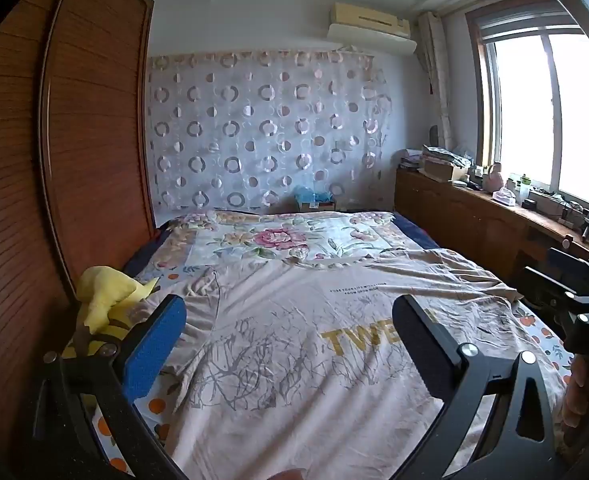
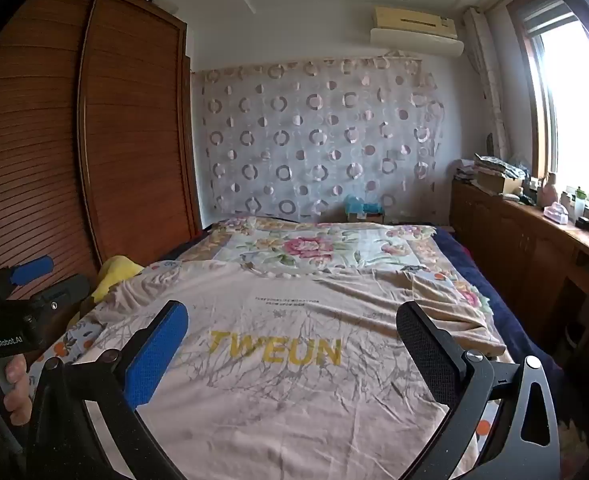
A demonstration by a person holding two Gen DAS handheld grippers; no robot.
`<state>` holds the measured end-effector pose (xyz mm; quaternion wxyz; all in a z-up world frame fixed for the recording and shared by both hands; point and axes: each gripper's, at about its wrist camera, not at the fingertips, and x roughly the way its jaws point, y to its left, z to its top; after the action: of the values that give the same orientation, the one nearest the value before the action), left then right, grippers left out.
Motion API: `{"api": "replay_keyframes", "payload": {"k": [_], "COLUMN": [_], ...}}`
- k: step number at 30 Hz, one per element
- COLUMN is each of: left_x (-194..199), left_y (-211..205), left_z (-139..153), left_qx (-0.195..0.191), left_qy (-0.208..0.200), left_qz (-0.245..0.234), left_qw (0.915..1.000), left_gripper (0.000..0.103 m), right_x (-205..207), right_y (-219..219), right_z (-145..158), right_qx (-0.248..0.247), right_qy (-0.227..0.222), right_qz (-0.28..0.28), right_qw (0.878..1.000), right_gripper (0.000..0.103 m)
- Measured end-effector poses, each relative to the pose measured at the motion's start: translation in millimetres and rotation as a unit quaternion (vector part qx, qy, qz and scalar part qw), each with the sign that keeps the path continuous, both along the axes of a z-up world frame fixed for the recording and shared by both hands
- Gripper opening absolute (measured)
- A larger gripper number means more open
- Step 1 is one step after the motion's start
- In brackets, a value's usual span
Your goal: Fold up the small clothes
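Note:
A beige T-shirt [image 1: 294, 344] with grey branch print and yellow letters lies spread flat on the bed; it also shows in the right wrist view [image 2: 294, 368]. My left gripper [image 1: 290, 320] is open and empty, held above the shirt's near part. My right gripper [image 2: 292, 324] is open and empty above the shirt too. The right gripper's body [image 1: 574, 304] shows at the right edge of the left wrist view. The left gripper's body [image 2: 18, 312] shows at the left edge of the right wrist view.
A yellow cloth [image 1: 106, 300] lies at the bed's left edge by a wooden wardrobe [image 1: 34, 200]. A floral quilt [image 1: 278, 240] covers the far bed. A wooden cabinet [image 1: 474, 216] with clutter runs along the right under the window.

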<state>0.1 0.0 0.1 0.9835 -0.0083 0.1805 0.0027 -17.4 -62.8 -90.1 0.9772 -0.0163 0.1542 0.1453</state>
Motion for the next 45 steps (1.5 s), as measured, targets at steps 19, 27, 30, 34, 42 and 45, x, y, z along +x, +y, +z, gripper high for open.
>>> {"api": "replay_keyframes", "payload": {"k": [19, 27, 30, 34, 42, 45], "left_x": [-2.6, -4.8, -4.7, -5.7, -6.0, -6.0], "left_y": [-0.1, 3.0, 3.5, 2.2, 1.4, 1.2], "left_z": [2.4, 5.4, 5.9, 5.5, 3.9, 3.8], "left_qx": [0.003, 0.003, 0.002, 0.004, 0.005, 0.005], "left_qy": [-0.012, -0.015, -0.015, -0.017, -0.018, -0.019], "left_qz": [0.002, 0.0, 0.0, 0.001, 0.002, 0.001], "left_qw": [0.9999, 0.9999, 0.9999, 0.9998, 0.9998, 0.9998], "left_gripper": [0.103, 0.103, 0.103, 0.103, 0.103, 0.103], "right_x": [0.0, -0.8, -0.6, -0.7, -1.6, -1.5], "right_y": [1.0, 0.6, 0.5, 0.8, 1.2, 1.2], "right_z": [0.2, -0.2, -0.1, -0.1, 0.0, 0.0], "right_qx": [-0.001, -0.003, -0.002, -0.003, -0.002, -0.002], "right_qy": [-0.004, -0.006, -0.006, -0.006, -0.004, -0.004], "right_qz": [-0.001, -0.001, 0.0, -0.001, -0.002, -0.002], "right_qw": [1.0, 1.0, 1.0, 1.0, 1.0, 1.0], "right_gripper": [0.103, 0.103, 0.103, 0.103, 0.103, 0.103]}}
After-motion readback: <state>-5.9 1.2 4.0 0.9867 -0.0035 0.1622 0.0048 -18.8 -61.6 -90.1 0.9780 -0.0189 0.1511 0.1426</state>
